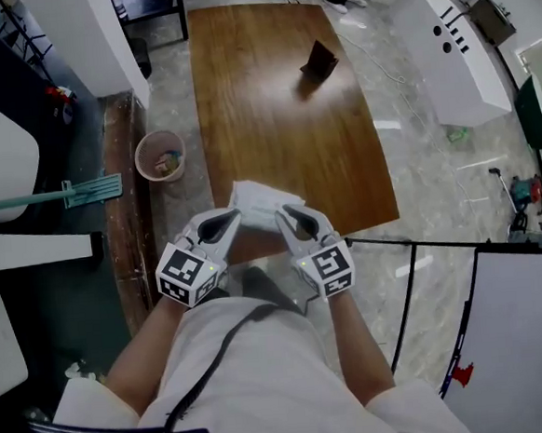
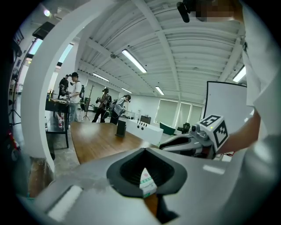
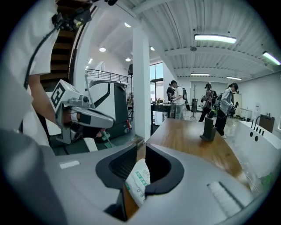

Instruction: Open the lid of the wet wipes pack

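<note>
Brown polished wood forms the long rectangular desk (image 1: 271,99), which stands on a pale marbled floor (image 1: 418,181). On the floor just beside the desk's left edge sits a round pink bucket (image 1: 160,156). Far up the desk a small dark upright stand (image 1: 319,60) is well apart from everything else.

At the desk's near edge is the white soft-plastic wet wipes pack (image 1: 263,205) with green print, between the two grippers. The grey left gripper (image 1: 218,226) takes it from the left. Its fingers are closed together on one end of the pack, and a printed corner shows between them in the left gripper view. The grey right gripper (image 1: 295,220) meets the pack from the right. Its fingers stand narrowly apart with the pack's other end lying in the gap, not visibly pinched. The lid cannot be made out.
</note>
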{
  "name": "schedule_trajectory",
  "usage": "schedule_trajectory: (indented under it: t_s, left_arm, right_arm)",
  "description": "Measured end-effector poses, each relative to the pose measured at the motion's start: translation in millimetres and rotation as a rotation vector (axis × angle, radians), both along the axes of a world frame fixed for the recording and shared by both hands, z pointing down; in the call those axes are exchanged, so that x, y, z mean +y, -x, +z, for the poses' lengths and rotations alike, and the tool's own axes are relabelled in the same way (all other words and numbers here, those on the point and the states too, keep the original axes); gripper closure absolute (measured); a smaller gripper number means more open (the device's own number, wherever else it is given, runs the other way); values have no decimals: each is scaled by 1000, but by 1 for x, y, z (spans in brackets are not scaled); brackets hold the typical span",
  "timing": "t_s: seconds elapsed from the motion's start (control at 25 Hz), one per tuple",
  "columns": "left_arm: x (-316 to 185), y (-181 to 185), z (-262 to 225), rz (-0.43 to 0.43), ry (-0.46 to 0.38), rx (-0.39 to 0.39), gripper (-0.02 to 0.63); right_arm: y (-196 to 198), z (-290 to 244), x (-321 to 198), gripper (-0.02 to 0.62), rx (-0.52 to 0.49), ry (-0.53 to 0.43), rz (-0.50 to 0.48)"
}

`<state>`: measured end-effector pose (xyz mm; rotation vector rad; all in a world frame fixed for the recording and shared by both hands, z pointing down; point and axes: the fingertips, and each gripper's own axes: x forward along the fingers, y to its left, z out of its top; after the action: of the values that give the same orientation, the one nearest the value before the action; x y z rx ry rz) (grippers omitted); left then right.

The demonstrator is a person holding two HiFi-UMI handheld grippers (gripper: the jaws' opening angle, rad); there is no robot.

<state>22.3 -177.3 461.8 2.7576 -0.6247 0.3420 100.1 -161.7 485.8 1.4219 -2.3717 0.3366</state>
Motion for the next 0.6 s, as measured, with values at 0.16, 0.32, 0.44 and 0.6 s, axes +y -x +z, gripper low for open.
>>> schedule_trajectory:
  t_s: [0.16,0.32,0.44,0.6]
  left_arm:
    - [-8,-6,16,-33,19,-28,600]
    - [-11,-10,44,-50,53,-75,600]
    - [-8,-11,73,-50,81,-133,600]
    - [-6,-14,99,-57,100,-178,600]
  right_arm:
    - [2,22,-11,511,31,48,-69]
    - [7,47,-15,465,80,99,-149]
    - [7,66,-16,433,125,138,-203]
    - [6,88,-17,414,195,178,-276]
